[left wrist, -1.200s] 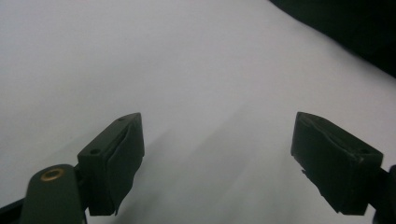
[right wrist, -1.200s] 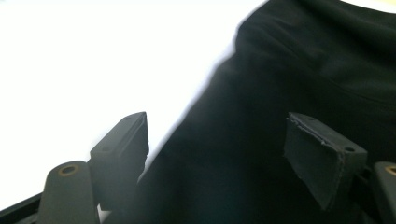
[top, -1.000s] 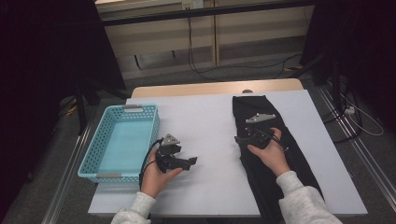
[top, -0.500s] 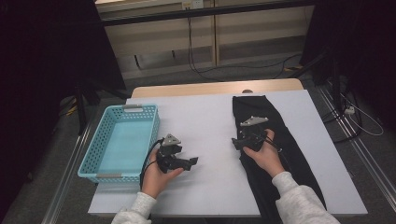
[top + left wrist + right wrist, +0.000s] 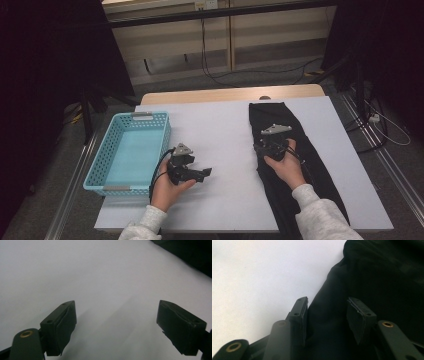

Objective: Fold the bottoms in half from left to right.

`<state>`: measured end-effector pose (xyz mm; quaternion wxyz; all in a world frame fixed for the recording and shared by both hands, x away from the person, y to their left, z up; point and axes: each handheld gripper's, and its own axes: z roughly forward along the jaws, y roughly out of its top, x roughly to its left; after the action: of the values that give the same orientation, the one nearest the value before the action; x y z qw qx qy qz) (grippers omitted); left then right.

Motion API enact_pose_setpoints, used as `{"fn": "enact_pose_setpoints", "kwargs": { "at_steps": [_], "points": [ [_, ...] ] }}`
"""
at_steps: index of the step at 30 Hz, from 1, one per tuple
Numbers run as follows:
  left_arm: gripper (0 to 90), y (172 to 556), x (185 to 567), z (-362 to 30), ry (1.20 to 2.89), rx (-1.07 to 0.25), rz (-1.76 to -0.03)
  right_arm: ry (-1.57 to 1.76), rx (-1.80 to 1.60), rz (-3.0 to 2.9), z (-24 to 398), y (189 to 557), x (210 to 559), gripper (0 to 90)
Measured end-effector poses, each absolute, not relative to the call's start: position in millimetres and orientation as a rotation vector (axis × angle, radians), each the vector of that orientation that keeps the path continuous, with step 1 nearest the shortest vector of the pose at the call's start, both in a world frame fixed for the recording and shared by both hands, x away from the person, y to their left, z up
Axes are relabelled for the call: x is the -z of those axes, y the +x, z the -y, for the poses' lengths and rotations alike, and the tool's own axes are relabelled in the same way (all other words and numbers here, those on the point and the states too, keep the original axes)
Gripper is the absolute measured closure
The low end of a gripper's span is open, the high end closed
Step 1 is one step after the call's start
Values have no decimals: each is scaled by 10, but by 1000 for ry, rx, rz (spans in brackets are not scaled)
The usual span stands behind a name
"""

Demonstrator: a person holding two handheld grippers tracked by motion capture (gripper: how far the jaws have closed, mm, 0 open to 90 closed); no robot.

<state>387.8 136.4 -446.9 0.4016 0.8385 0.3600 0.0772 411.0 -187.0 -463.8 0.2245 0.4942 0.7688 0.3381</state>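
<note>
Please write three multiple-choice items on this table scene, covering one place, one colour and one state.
1. Where does the black garment lie? A) in the basket B) on the table's right part C) on the floor
2. What colour is the basket? A) light blue B) red C) yellow
3. How do the left gripper's jaws stand? A) shut on cloth B) wide apart over bare table C) shut on the basket rim

Key: 1 B, it stretches along the white table's right side; 2 A, its mesh walls are light blue; 3 B, white surface shows between them.
</note>
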Motion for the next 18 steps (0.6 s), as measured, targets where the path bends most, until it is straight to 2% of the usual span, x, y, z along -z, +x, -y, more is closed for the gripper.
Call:
{"fn": "enact_pose_setpoints", "kwargs": {
  "at_steps": [6,18],
  "points": [
    [164,3869,4441,-1370,2112,-199,-906,1371,-934,-2112,1885,4104,4639,566],
    [166,3873,4434,-1380,2109,-199,-903,1378,-921,-2098,1876,4096,4639,573]
  ]
}}
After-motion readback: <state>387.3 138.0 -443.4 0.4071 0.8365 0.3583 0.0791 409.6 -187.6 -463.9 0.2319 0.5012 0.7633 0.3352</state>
